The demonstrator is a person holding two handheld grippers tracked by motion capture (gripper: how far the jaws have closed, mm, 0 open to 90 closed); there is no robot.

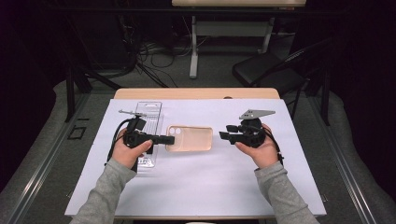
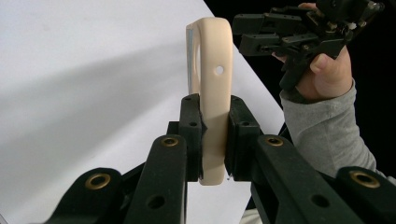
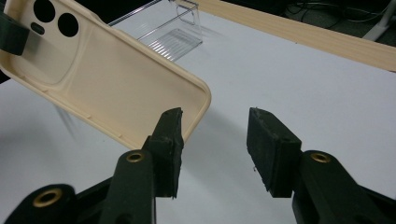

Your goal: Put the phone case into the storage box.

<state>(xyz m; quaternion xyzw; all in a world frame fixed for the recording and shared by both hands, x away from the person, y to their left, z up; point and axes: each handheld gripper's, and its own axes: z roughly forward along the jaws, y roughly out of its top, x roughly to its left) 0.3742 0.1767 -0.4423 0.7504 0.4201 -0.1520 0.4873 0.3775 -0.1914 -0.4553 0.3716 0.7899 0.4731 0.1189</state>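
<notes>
A beige phone case [image 1: 190, 138] hangs just above the white sheet at the table's middle. My left gripper [image 1: 169, 139] is shut on its camera-hole end; in the left gripper view the case [image 2: 212, 88] stands edge-on, pinched between the two pads [image 2: 191, 135]. My right gripper [image 1: 225, 131] is open to the right of the case's free end, not touching it. In the right gripper view the case [image 3: 102, 84] shows its inner side with two round camera holes, and my right gripper [image 3: 215, 140] has empty air between its pads. The right hand and gripper [image 2: 289, 37] show beyond the case.
A clear plastic package [image 1: 147, 122] lies on the white sheet [image 1: 205, 186] under and behind my left hand, also seen as a clear tray [image 3: 173, 32] far off. A wooden table edge [image 1: 196, 93] runs along the back. A black chair [image 1: 271, 70] stands behind the table.
</notes>
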